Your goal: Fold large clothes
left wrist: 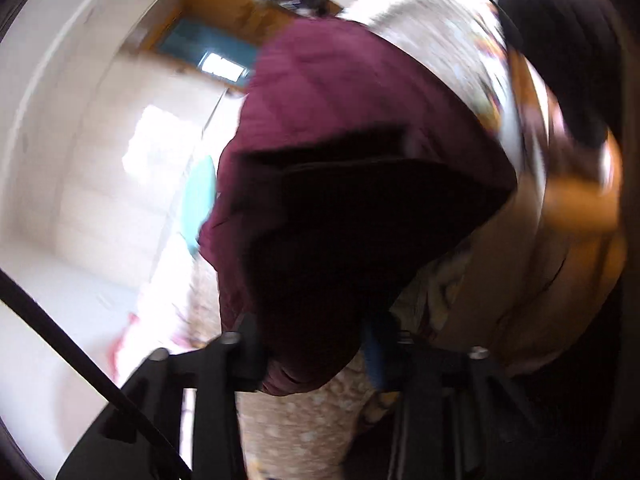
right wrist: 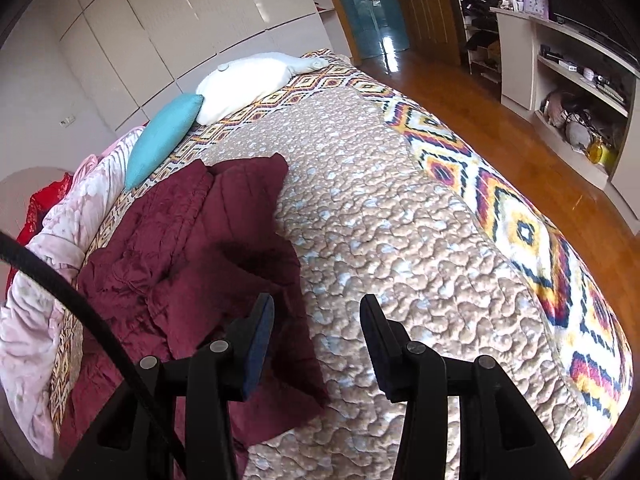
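A large maroon quilted garment (right wrist: 192, 248) lies crumpled on the left side of the bed (right wrist: 400, 220). My right gripper (right wrist: 316, 344) is open and empty, hovering just above the garment's right edge. In the blurred left wrist view, my left gripper (left wrist: 316, 356) is shut on a part of the maroon garment (left wrist: 340, 160), which hangs lifted in front of the camera and hides most of the bed.
A teal cushion (right wrist: 164, 136) and a white pillow (right wrist: 244, 84) lie at the head of the bed. A pink blanket (right wrist: 44, 264) is bunched along the left edge. Wooden floor (right wrist: 500, 128) and shelving (right wrist: 568, 80) are to the right.
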Motion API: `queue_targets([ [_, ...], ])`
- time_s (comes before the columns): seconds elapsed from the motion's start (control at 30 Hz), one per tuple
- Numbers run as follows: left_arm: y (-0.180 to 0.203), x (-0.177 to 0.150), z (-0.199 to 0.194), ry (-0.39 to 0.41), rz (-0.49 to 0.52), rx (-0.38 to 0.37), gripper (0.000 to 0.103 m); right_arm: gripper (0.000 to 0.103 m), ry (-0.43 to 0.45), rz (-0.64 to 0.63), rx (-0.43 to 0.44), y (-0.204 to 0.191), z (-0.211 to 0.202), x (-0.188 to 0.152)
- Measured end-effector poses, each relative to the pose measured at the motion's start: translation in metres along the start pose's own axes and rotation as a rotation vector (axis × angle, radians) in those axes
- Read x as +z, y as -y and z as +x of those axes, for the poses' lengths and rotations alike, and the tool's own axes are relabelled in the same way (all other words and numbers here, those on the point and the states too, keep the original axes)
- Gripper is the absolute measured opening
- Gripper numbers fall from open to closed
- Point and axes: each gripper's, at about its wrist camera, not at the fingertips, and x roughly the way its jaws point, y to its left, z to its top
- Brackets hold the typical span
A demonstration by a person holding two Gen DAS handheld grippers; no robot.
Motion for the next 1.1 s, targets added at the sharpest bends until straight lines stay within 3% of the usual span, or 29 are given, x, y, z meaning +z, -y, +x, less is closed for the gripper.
queue_targets([
  [0.13, -0.087, 0.01, -0.002, 0.028, -0.359, -0.061, 0.027, 0.059, 0.012, -0.044, -0.01, 0.008, -0.004, -0.005],
  [0.3, -0.183, 0.006, 0.021, 0.035, -0.738, -0.03, 0.027, 0.059, 0.004, -0.164, -0.017, -0.006, 0.003, -0.017],
  [0.5, -0.265, -0.025, 0.092, -0.081, -1.109, -0.019, 0.027, 0.067, 0.013, -0.324, -0.036, -0.026, 0.014, -0.035],
  [0.63, -0.284, -0.038, 0.141, -0.18, -1.191, 0.007, 0.026, 0.073, 0.044, -0.364, -0.027, -0.044, 0.027, -0.021],
  [0.83, -0.291, -0.055, 0.201, -0.271, -1.283, -0.046, 0.026, 0.088, 0.073, -0.405, 0.039, -0.081, 0.049, 0.02],
  [0.97, -0.286, -0.063, 0.225, -0.298, -1.311, -0.071, 0.026, 0.088, 0.05, -0.432, 0.056, -0.112, 0.081, 0.05],
  [1.1, -0.286, -0.07, 0.246, -0.306, -1.325, -0.094, 0.027, 0.088, 0.011, -0.361, 0.155, -0.131, 0.109, 0.075],
])
